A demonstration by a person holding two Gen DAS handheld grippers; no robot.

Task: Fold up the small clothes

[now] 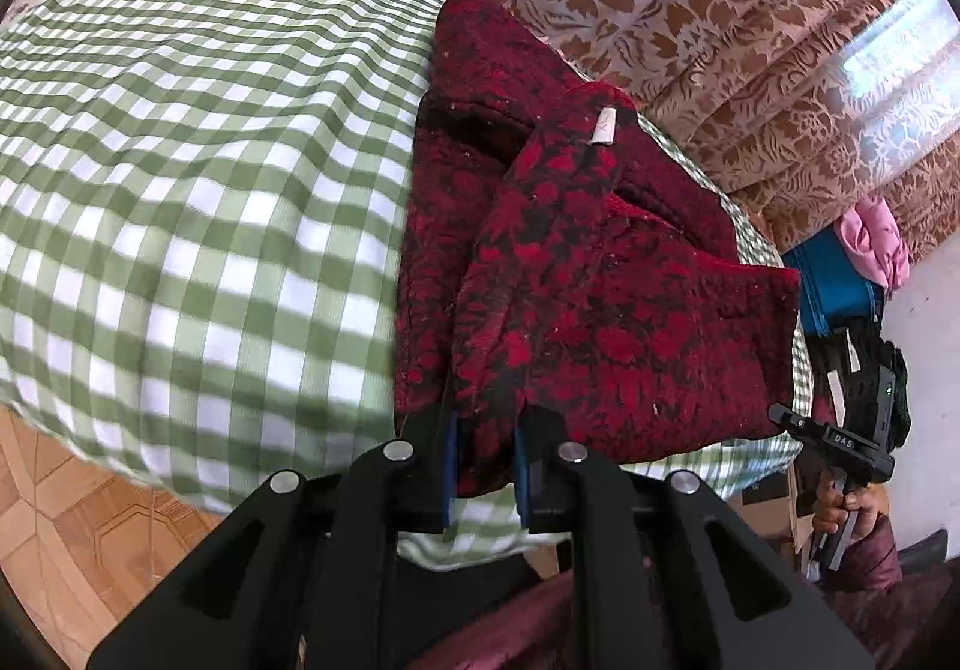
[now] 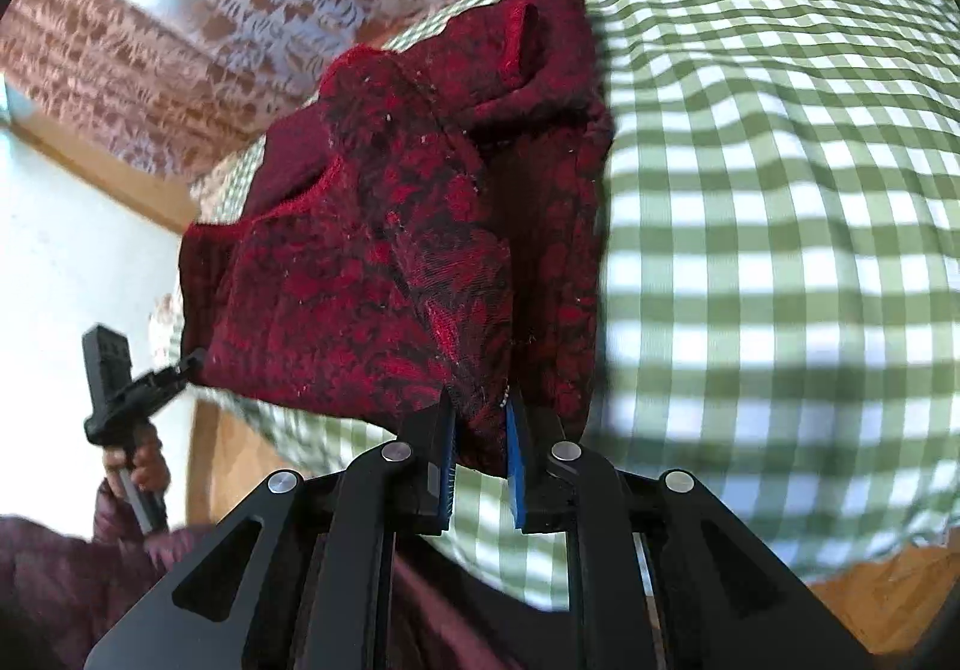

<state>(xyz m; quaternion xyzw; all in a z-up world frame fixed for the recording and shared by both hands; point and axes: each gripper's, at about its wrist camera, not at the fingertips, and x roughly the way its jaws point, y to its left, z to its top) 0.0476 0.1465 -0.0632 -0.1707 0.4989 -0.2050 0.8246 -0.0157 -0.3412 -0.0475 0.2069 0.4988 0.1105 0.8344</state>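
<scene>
A dark red patterned garment (image 1: 576, 274) lies partly folded on a table under a green-and-white checked cloth (image 1: 180, 178). A white label (image 1: 604, 126) shows near its far end. My left gripper (image 1: 485, 448) is shut on the garment's near edge, lifting a fold. In the right wrist view the same garment (image 2: 384, 250) lies on the checked cloth (image 2: 780, 190), and my right gripper (image 2: 480, 445) is shut on its near edge. Each view shows the other gripper at the garment's far corner: the right gripper (image 1: 792, 421) and the left gripper (image 2: 192, 361).
Brown floral curtains (image 1: 720, 9) hang behind the table. A blue container (image 1: 834, 286) with pink cloth (image 1: 870, 238) stands at the right. Patterned wooden floor (image 1: 78, 526) lies below the table edge. The person's maroon clothing (image 2: 60, 574) is close in front.
</scene>
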